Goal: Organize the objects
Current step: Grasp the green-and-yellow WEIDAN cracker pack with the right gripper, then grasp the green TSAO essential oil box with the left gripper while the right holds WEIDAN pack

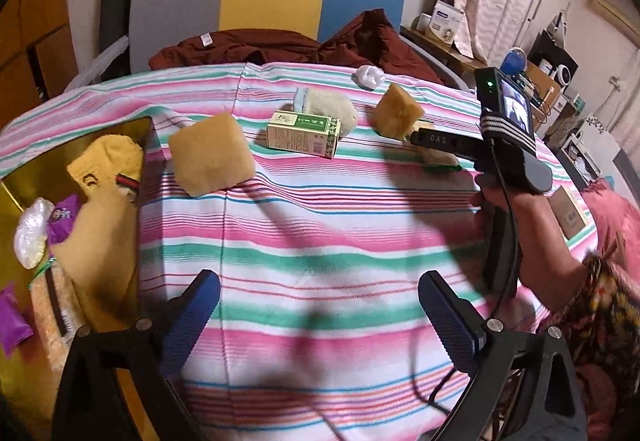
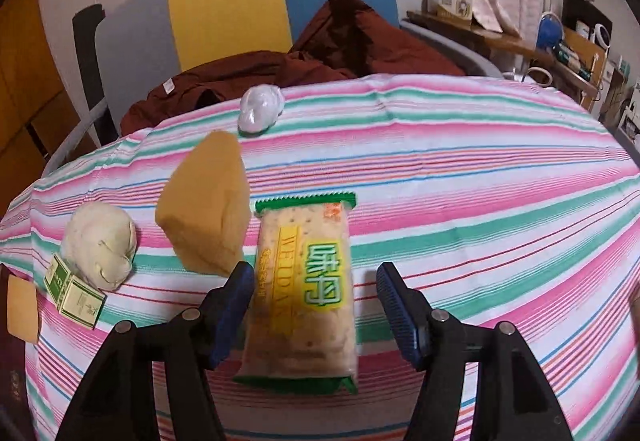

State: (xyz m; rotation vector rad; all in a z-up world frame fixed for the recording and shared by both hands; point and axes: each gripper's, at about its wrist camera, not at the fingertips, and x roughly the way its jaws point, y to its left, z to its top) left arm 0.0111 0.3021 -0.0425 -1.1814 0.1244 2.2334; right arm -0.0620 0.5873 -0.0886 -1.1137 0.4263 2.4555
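A cracker packet [image 2: 304, 293], clear with green ends and yellow lettering, lies flat on the striped desk [image 2: 480, 201]. Just left of it a tan sponge block [image 2: 204, 209] stands tilted. Further left sit a cream cloth bundle [image 2: 102, 247] and a small green box [image 2: 74, 291]; a white wad [image 2: 260, 109] lies at the far edge.

The right gripper [image 2: 316, 305] hangs over the striped cloth [image 2: 480, 181], its jaws apart around a cracker pack [image 2: 306, 293] lying lengthwise between them; the left pad looks just beside the wrapper, though touch is hard to judge, and the right pad stands clear. A sponge [image 2: 206, 209] sits at 11 o'clock from the pack, just beside it, with a white bundle [image 2: 261, 108] farther off at 12. At 9 o'clock lie a cream sock ball [image 2: 100, 245] and a small green box [image 2: 76, 295], touching each other.
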